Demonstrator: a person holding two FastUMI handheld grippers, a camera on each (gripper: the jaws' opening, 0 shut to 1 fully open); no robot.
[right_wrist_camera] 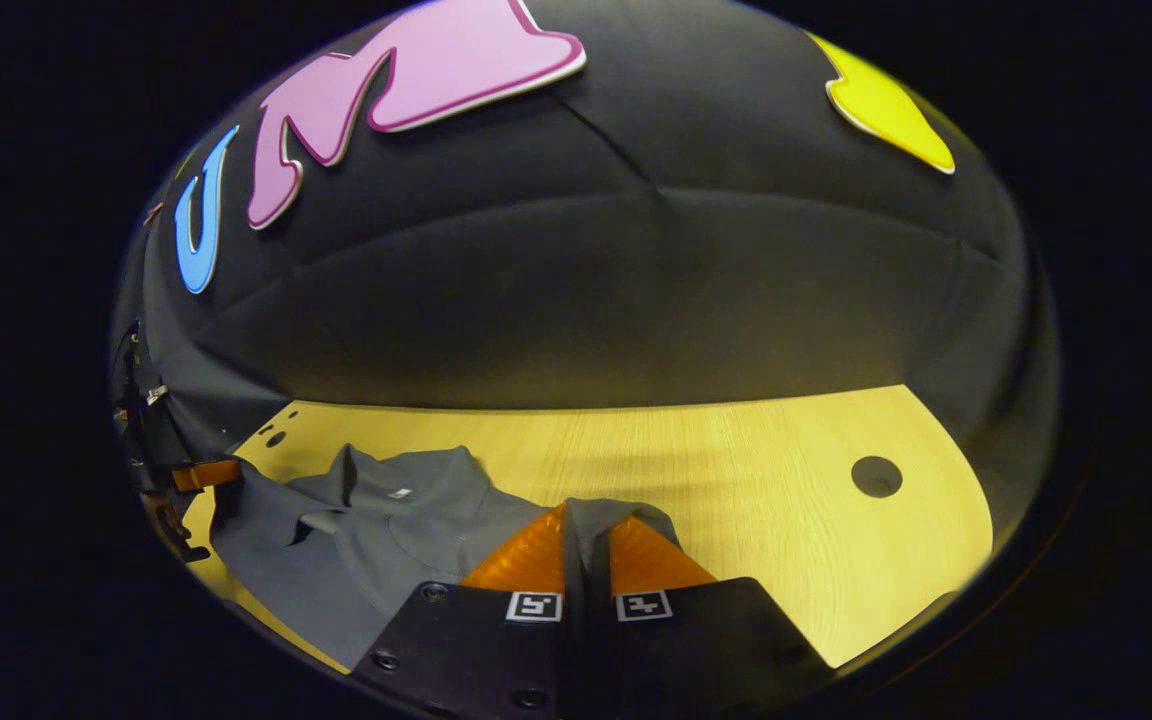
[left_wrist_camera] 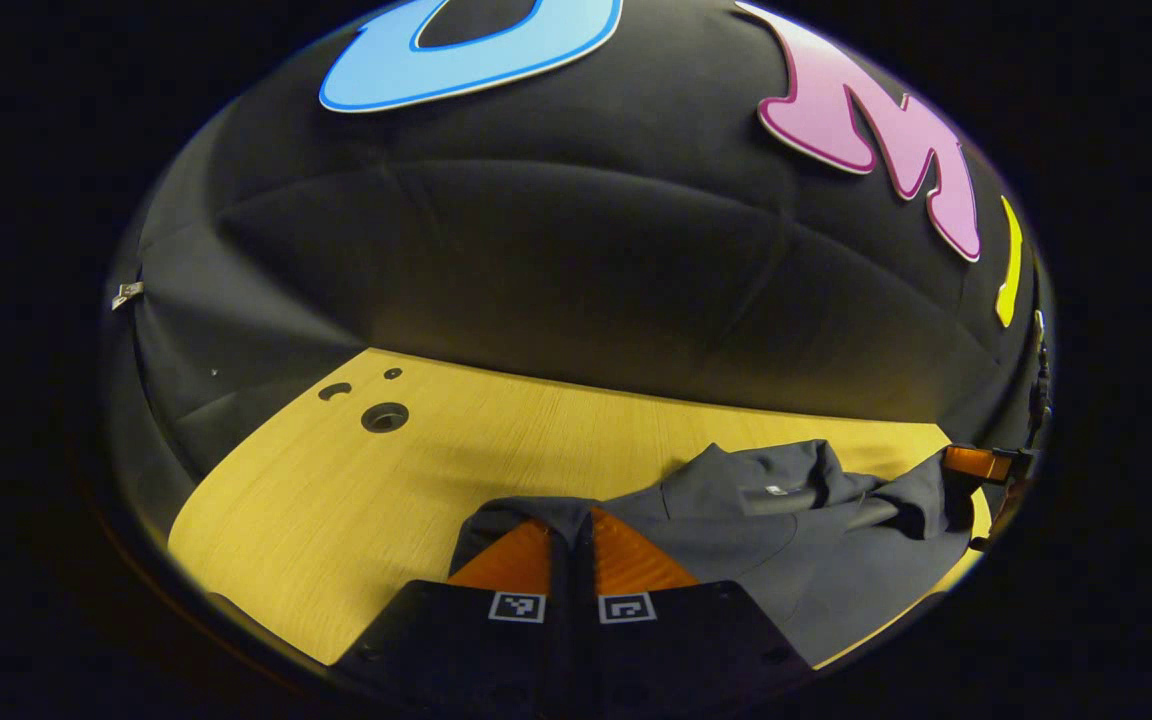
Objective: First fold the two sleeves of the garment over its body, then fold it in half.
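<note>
Garment (left_wrist_camera: 786, 520), dark grey, rumpled on the wooden table (left_wrist_camera: 336, 500); each hand-held gripper (left_wrist_camera: 571, 545) (right_wrist_camera: 586, 540) clamped on its cloth

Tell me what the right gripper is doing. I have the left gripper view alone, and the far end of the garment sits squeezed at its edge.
Observer: The right gripper has its orange fingers closed on a fold of the grey garment, with cloth pinched between them.
Operator: Report what lies past that end of the garment.
Observer: Bare wooden table, with one round hole in the top near its far corner.
Operator: Give me the left gripper from that side.
Observer: It sits at the far left edge of the right gripper view, one orange finger touching the garment's other end.
</note>
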